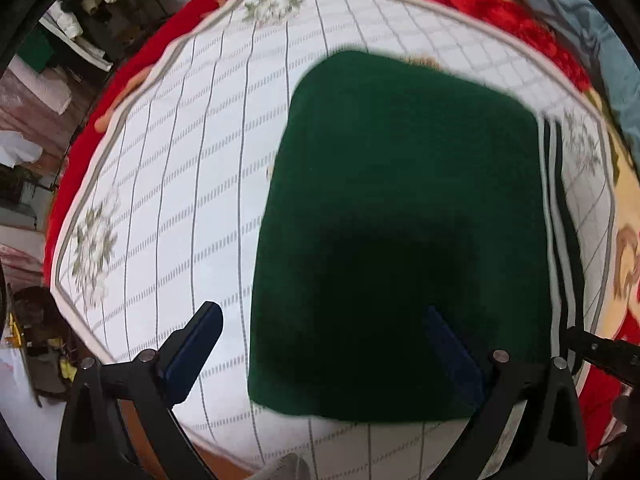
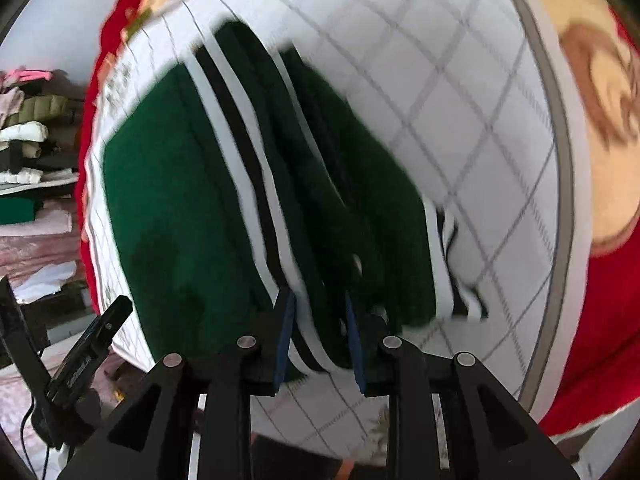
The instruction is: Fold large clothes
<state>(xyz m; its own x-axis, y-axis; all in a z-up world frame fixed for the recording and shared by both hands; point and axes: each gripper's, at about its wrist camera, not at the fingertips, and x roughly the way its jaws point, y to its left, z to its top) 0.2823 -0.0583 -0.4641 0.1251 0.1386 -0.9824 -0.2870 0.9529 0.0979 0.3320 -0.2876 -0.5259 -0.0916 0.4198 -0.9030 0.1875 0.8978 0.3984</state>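
Note:
A dark green garment (image 1: 400, 208) with black-and-white striped trim (image 1: 554, 184) lies folded on the white grid-patterned sheet (image 1: 180, 184). My left gripper (image 1: 322, 310) hangs above its near edge, jaws wide open with nothing between them. In the right wrist view the garment (image 2: 176, 208) shows its stripes (image 2: 248, 184) and bunched folds. My right gripper (image 2: 318, 302) stands slightly open at the near edge. The striped hem lies between its blue pads (image 2: 285, 336) without being pinched. The picture is blurred.
A red floral blanket (image 1: 520, 20) lies under the sheet and around it. Stacks of folded clothes (image 2: 32, 136) sit on shelves to the left, beyond the bed's edge. The other gripper's black finger (image 2: 92, 344) shows at the lower left of the right wrist view.

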